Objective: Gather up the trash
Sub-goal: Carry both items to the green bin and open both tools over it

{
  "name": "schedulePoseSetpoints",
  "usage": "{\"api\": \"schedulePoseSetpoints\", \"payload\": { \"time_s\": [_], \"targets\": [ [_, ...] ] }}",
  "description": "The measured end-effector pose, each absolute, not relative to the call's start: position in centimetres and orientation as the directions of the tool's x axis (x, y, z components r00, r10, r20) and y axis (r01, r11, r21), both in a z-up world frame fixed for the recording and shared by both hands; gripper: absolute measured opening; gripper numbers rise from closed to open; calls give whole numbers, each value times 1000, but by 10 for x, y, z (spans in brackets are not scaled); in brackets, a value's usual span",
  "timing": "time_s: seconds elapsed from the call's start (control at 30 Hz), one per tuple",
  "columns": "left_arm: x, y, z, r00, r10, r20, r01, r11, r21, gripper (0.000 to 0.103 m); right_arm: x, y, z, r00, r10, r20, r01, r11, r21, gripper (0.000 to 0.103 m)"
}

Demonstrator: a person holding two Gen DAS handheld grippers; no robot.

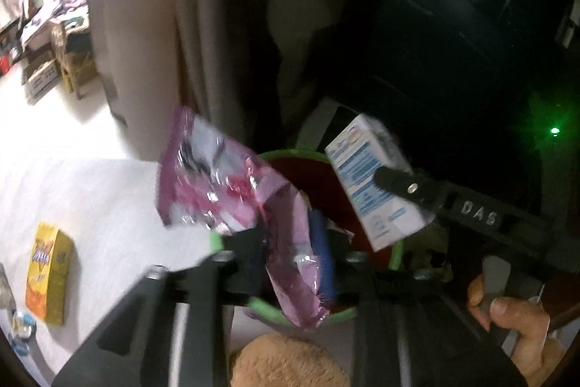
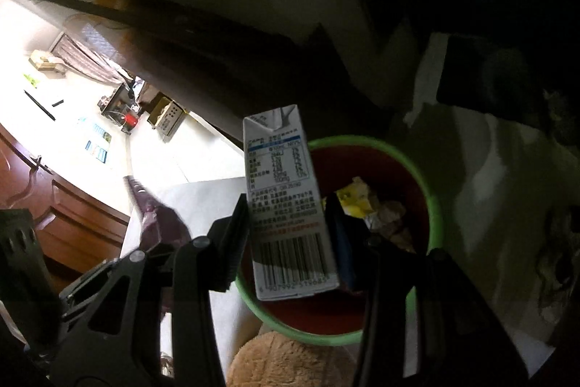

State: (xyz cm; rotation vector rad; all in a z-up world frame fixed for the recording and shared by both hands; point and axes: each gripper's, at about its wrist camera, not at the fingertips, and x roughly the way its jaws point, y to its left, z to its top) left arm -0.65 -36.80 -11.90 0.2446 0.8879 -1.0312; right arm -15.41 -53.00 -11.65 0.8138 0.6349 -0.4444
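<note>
Hanging over the green-rimmed bin [image 2: 433,205], a white carton [image 2: 290,205] sat held between the right gripper's [image 2: 290,227] fingers. Beside it, a pink wrapper [image 1: 232,184] hung between the left gripper's [image 1: 290,260] half-wide fingers. A yellow box [image 1: 49,272] lay on the white surface [image 1: 108,198].

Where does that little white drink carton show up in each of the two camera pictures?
Left wrist view: the white drink carton is right of centre, tilted, with the right gripper on it, above the bin.
Right wrist view: the carton stands at centre between the gripper's fingers.
Shared landmark: the green-rimmed red bin beneath it.
</note>
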Motion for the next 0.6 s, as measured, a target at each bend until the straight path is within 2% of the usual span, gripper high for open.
{"api": "schedulePoseSetpoints", "payload": {
  "time_s": [0.03, 0.07, 0.27, 0.4, 0.53, 0.6],
  "targets": [
    [-8, -371, -117, 221, -644, -732, 828, 520, -208, 56, -154, -530, -118, 730, -123, -672, 593, 604, 533, 58],
    [-8, -371, -115, 227, -650, -725, 828, 520, -208, 61, -156, -530, -120, 729, -135, -671, 603, 592, 535, 66],
    [-3, -356, -118, 258, -627, -735, 810, 555, -190, 66, -153, -522, -121, 719, -138, -681, 614, 586, 530, 66],
    [3, -328, -122, 316, -592, -741, 762, 624, -174, 73, -147, -512, -117, 727, -114, -677, 592, 605, 533, 69],
    [30, -270, -123, 434, -501, -749, 657, 745, -118, 74, -130, -489, -112, 728, -82, -681, 557, 650, 517, 74],
    [48, -233, -127, 507, -413, -756, 573, 817, -63, 75, -115, -475, -112, 723, -49, -689, 532, 676, 510, 75]
  ]
}}
